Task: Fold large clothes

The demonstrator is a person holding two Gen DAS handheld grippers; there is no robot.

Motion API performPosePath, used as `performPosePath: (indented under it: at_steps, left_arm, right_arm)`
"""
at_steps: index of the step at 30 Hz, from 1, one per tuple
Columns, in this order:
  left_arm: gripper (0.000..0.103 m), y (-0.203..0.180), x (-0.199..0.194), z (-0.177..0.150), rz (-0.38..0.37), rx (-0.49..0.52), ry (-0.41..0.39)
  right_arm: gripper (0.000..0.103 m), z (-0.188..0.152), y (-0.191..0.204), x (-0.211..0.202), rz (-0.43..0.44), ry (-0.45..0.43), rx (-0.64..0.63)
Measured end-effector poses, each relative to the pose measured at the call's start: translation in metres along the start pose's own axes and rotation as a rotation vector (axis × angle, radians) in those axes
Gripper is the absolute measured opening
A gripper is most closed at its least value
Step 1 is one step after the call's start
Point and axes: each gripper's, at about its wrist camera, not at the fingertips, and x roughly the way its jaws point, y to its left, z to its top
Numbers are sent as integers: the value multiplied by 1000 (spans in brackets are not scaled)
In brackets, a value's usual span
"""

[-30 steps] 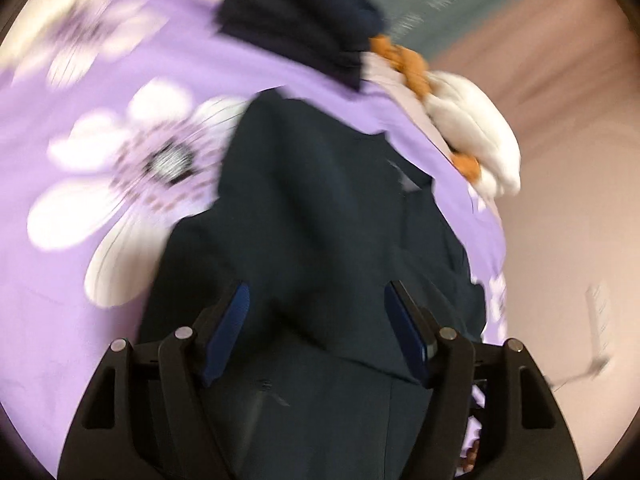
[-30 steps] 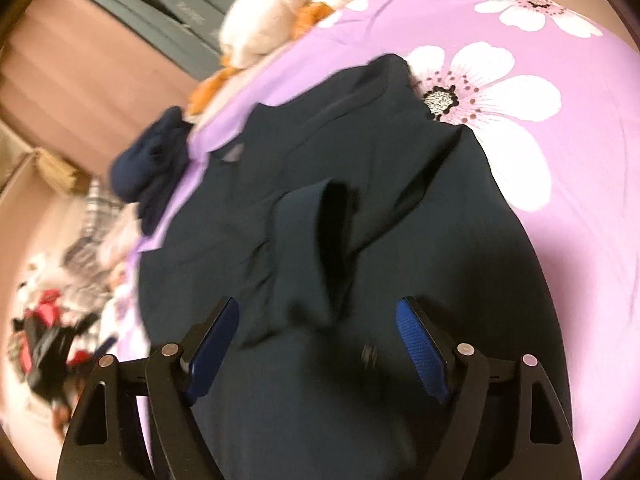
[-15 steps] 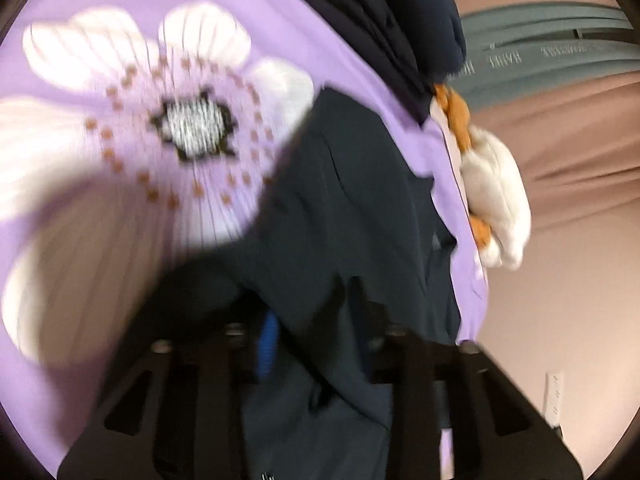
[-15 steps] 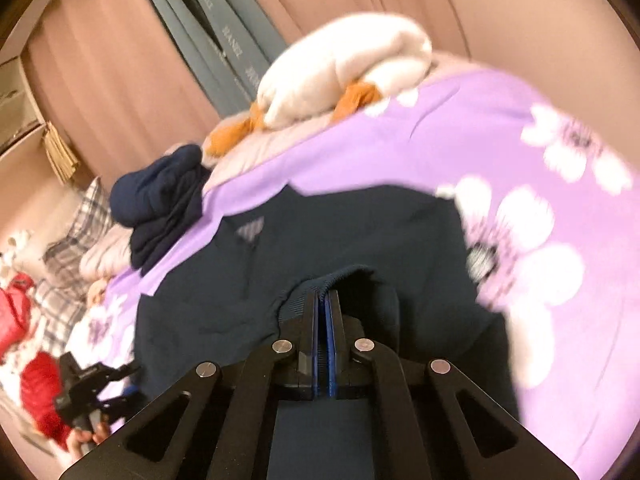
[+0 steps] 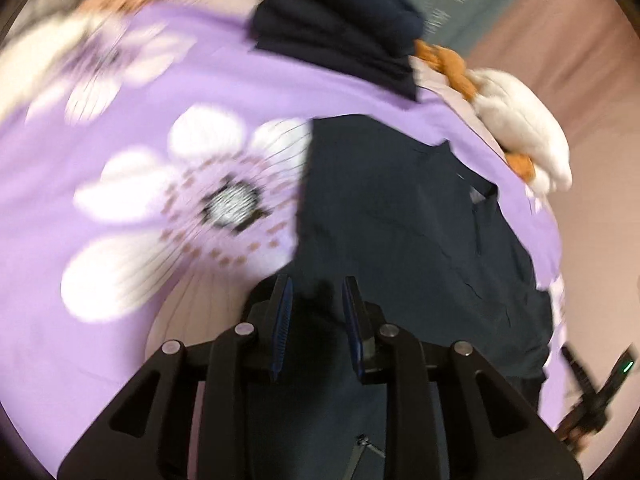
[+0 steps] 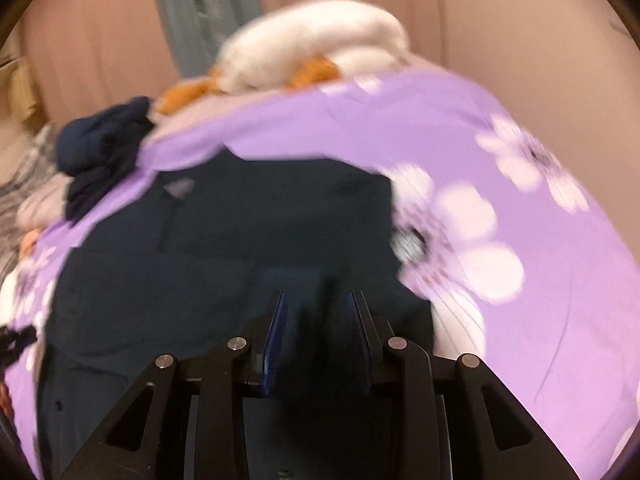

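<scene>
A large dark navy garment (image 5: 400,220) lies spread on a purple flowered bedspread (image 5: 120,320). In the left wrist view my left gripper (image 5: 317,308) is low over the garment's near left edge. Its jaws are opening, a small gap shows between the blue pads, and a bunch of dark cloth sits there loosely. In the right wrist view the garment (image 6: 240,240) fills the middle. My right gripper (image 6: 316,320) is at its near right edge. Its jaws are opening too, with a fold of dark cloth between the pads. Both views are blurred by motion.
A pile of navy clothes (image 5: 340,32) and a white and orange plush toy (image 5: 520,128) lie at the bed's far end, in front of curtains. A dark device with a green light (image 5: 592,392) shows beyond the bed's right edge. More laundry (image 6: 24,200) lies at the left.
Both grippers stood wide open over the garment, then shut on its cloth, and now their jaws have parted a little. The right gripper has risen and tilted up; the left shifted over the garment's edge.
</scene>
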Motion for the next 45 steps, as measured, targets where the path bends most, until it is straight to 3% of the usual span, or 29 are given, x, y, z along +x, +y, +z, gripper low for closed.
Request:
performPosePath:
  at_steps: [2, 4, 7, 9, 15, 19, 20, 21, 22, 23, 26, 30, 36, 41, 45]
  left_arm:
    - [34, -30, 13, -1, -9, 100, 11]
    - [34, -52, 26, -8, -14, 174, 22]
    - [34, -77, 54, -22, 27, 267, 34]
    - [34, -75, 73, -26, 77, 274, 54]
    - [36, -69, 89, -24, 105, 278, 79]
    - [39, -62, 69, -18, 59, 190, 120]
    - [47, -55, 53, -19, 29, 167, 110]
    - [61, -52, 41, -23, 22, 161, 98]
    - [67, -46, 23, -27, 25, 157, 74]
    - [74, -40, 4, -32, 26, 156, 38]
    - [75, -23, -40, -51, 11, 142, -2]
    - [78, 15, -87, -91, -16, 89, 8]
    - [78, 80, -119, -158, -82, -80, 70]
    - [78, 116, -123, -212, -300, -271, 135]
    - [78, 114, -127, -231, -393, -312, 129]
  right_arm:
    - [31, 4, 22, 6, 115, 29, -52]
    - [31, 1, 43, 18, 153, 69, -124]
    - [31, -7, 64, 42, 89, 105, -233]
    - [30, -15, 59, 60, 40, 150, -242]
    - [30, -21, 47, 75, 63, 161, -220]
    - [33, -19, 47, 55, 64, 188, -193]
    - [36, -22, 51, 50, 78, 186, -178]
    - [48, -22, 49, 34, 111, 168, -157]
    - [59, -25, 45, 13, 139, 141, -145]
    - [62, -27, 40, -4, 149, 121, -138]
    - [63, -39, 19, -49, 174, 80, -108]
    - [64, -72, -25, -99, 203, 105, 4]
    - [67, -122, -69, -128, 202, 164, 127]
    - [67, -153, -87, -127, 232, 228, 212]
    - [67, -177, -93, -130, 294, 267, 273]
